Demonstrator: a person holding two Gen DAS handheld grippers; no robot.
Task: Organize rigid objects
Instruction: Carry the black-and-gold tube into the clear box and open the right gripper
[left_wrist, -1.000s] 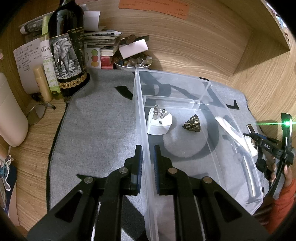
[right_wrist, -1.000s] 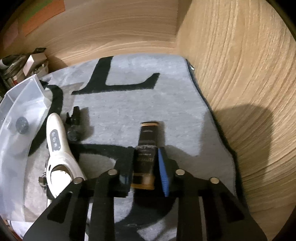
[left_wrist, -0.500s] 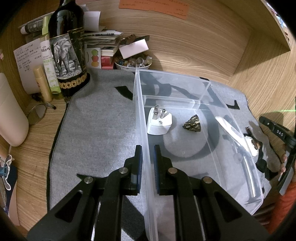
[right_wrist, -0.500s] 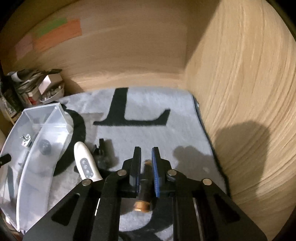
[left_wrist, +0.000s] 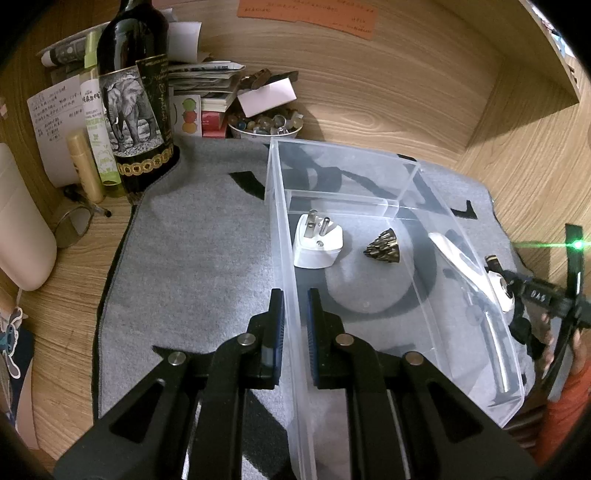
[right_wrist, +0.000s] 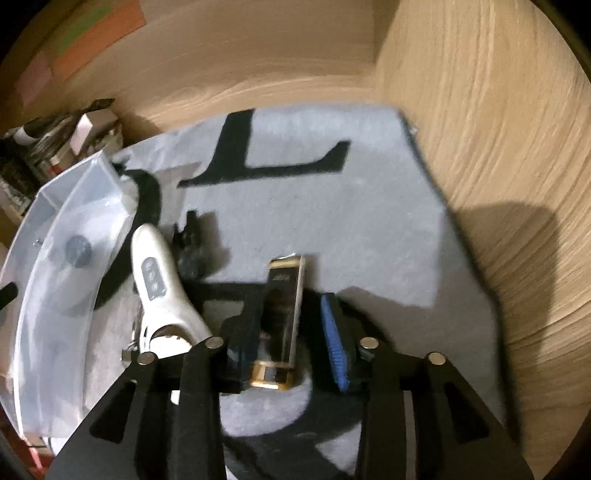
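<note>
While the left gripper (left_wrist: 293, 310) pinches the near side wall of the clear plastic bin (left_wrist: 402, 184) with its fingers close together, the right gripper (right_wrist: 293, 332) sits out on the gray mat (right_wrist: 332, 214), just past the bin's far side. Its fingers are spread apart, and a dark bottle with a gold cap (right_wrist: 282, 314) lies between them. The bottle leans against one finger, and there is a gap to the blue pad (right_wrist: 334, 343) on the other side, so it is not squeezed. Inside the bin are a white plug (left_wrist: 317, 240) and a small bronze cone (left_wrist: 382, 247). Just outside the bin's far wall lie a white handheld gadget with buttons (right_wrist: 159, 280) and a small black thing (right_wrist: 190, 247). It looks like the step now is picking up the bottle so it can go in the bin with the others. The view is blurry, so the bottle's exact tilt is hard to tell. Next, the right fingers need to close on the bottle firmly, lift it, carry it over the bin wall, and let go in an open spot, without bumping the white gadget.
</note>
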